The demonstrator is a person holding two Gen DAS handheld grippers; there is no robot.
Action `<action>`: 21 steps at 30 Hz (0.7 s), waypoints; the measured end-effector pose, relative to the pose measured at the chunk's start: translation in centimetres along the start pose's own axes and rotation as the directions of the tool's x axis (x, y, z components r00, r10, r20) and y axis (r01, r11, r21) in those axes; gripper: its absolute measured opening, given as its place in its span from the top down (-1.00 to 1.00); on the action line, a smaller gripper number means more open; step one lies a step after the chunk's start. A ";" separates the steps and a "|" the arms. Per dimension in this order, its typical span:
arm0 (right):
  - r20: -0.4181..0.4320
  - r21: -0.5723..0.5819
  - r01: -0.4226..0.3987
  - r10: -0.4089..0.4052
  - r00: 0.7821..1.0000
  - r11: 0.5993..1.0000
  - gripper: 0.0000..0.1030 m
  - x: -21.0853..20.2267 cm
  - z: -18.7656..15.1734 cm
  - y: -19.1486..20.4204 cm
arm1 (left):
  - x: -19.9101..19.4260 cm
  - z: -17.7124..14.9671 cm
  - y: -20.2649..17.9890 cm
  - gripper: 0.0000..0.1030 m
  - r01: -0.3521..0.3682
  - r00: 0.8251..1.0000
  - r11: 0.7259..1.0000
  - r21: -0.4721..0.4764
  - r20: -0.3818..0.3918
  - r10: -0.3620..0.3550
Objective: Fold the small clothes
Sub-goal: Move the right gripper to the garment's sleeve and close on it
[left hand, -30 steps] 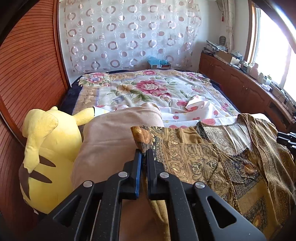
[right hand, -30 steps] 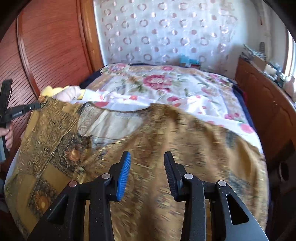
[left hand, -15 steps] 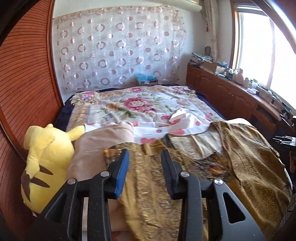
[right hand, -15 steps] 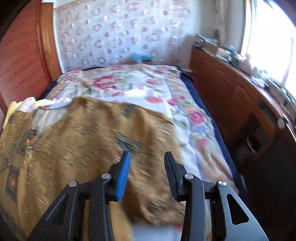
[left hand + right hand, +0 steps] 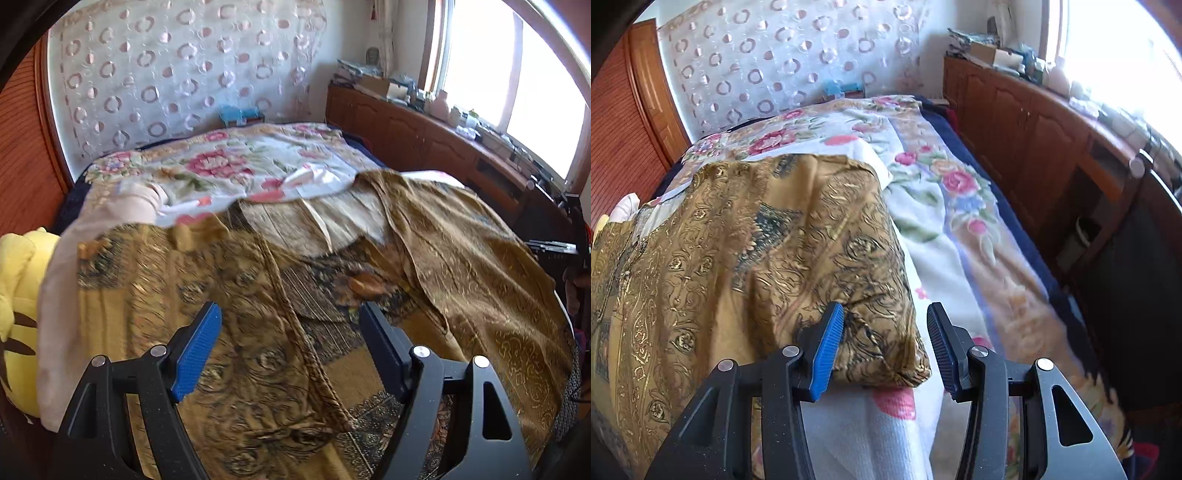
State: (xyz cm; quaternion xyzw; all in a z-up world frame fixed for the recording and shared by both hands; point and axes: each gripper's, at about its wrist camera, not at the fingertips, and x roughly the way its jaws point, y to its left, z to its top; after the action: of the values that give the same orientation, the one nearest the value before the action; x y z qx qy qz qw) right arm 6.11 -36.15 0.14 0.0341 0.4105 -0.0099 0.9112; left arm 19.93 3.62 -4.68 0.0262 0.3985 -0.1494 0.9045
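Both grippers had just been opening. Left gripper point(image 5: 290, 345), a second earlier pinched on the gold patterned garment point(image 5: 461, 266), stood wide apart, nothing clamped: a release, so one fold looked laid. Right gripper point(image 5: 886, 343) stood apart, the garment's corner between its jaws but unpressed. Garment lay spread on the floral bedspread point(image 5: 945, 206). Only the left view showed the yellow plush toy point(image 5: 14, 306).

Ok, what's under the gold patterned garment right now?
The gold patterned garment lies spread over the floral bedspread, and its left edge rests on a beige pillow beside a yellow plush toy. Anything else beneath it is covered.
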 end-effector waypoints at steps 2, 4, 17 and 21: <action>-0.012 0.018 -0.017 0.017 1.000 1.000 0.05 0.6 1.0 0.1 | 0.9 -0.5 -0.5 -0.51 0.003 1.000 1.000 0.002 -0.031 -0.003; -0.016 0.027 -0.029 0.029 0.999 0.999 0.05 0.4 1.3 -0.2 | 1.6 -0.9 -0.9 -0.51 0.003 0.998 1.000 0.004 -0.056 -0.002; -0.027 0.068 -0.092 0.094 0.995 0.993 0.05 1.5 0.9 -0.7 | 3.0 -1.9 -1.6 -0.54 -0.019 0.996 0.999 0.036 -0.086 0.022; -0.010 0.034 -0.076 0.076 0.997 0.997 0.63 1.5 0.9 -0.2 | 3.1 -2.0 -1.9 -0.57 -0.031 0.996 0.998 0.048 -0.081 0.034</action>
State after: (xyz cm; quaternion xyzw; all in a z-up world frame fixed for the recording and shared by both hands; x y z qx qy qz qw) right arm 7.76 -36.39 -0.43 0.0649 0.4137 0.0182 0.9079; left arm 19.88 1.37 -8.18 0.0601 0.4311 -0.1428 0.8889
